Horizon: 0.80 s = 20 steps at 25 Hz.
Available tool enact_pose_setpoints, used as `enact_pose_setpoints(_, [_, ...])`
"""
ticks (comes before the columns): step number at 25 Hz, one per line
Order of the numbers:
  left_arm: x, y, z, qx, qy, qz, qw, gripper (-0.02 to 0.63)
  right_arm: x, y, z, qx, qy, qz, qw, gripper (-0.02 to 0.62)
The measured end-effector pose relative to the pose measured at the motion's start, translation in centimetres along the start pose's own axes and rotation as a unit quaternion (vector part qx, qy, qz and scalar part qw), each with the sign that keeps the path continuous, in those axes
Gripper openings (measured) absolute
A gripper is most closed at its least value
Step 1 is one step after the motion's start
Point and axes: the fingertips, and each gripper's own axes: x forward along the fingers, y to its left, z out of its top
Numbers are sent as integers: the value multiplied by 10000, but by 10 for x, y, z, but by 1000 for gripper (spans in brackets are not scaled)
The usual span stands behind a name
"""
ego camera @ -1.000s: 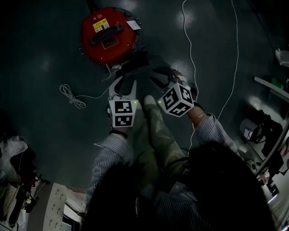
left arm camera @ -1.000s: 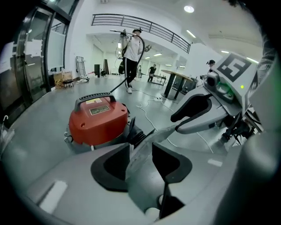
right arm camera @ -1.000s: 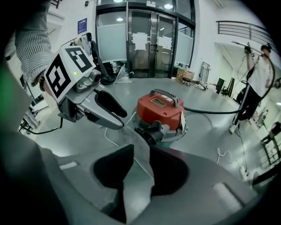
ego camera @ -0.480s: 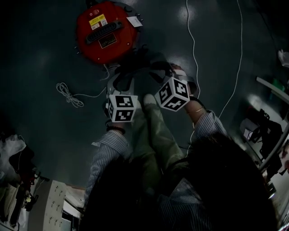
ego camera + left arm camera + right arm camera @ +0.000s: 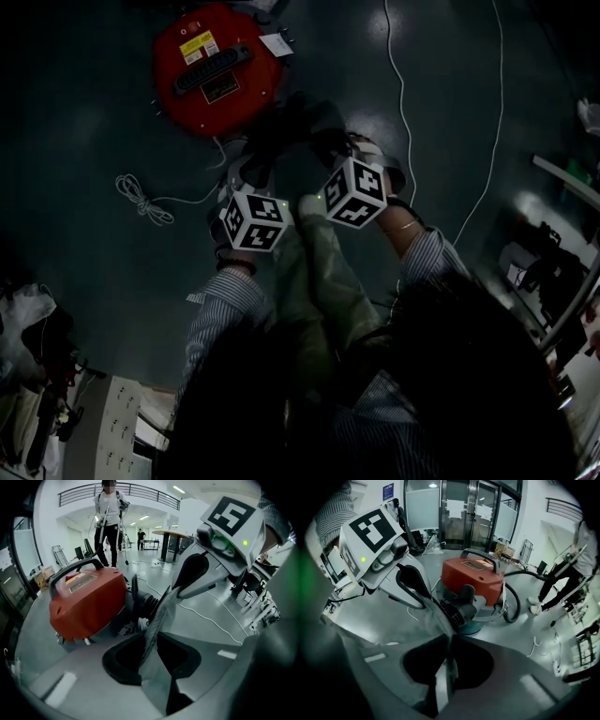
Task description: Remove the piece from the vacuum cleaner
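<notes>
The red vacuum cleaner [image 5: 216, 66] stands on the dark floor just ahead of both grippers, which meet at its near side. A grey cloth piece [image 5: 158, 618] hangs from beside the black hose port [image 5: 145, 604] of the vacuum cleaner [image 5: 86, 602]. It runs down between the jaws of my left gripper [image 5: 152, 660], which are closing on it. In the right gripper view the same cloth [image 5: 440, 616] passes between the jaws of my right gripper [image 5: 449, 660], also closing on it, with the vacuum cleaner [image 5: 476, 578] behind. The left gripper [image 5: 248, 178] and right gripper [image 5: 323, 150] sit side by side.
A white cable [image 5: 403, 94] runs across the floor to the right, and a coiled cord [image 5: 141, 197] lies to the left. The black hose [image 5: 513, 602] loops beside the vacuum. A person [image 5: 110, 522] stands beyond it. My own shoe [image 5: 309, 206] is between the grippers.
Both grippers have moved a little up toward the vacuum cleaner and their marker cubes have tilted. The vacuum sits slightly higher and further left in the head view.
</notes>
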Motion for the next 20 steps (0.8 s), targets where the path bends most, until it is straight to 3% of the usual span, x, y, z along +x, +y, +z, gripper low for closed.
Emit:
enact_pose_setpoints(8, [0,-6,-2,38,164,-264,9995,41,-3,2,0,201,31,49,9998,28])
enact_pose_setpoints(20, [-15,-19,-9,-42,247,-508,9984,31,-9,21,-5,258,210,224,9992,23])
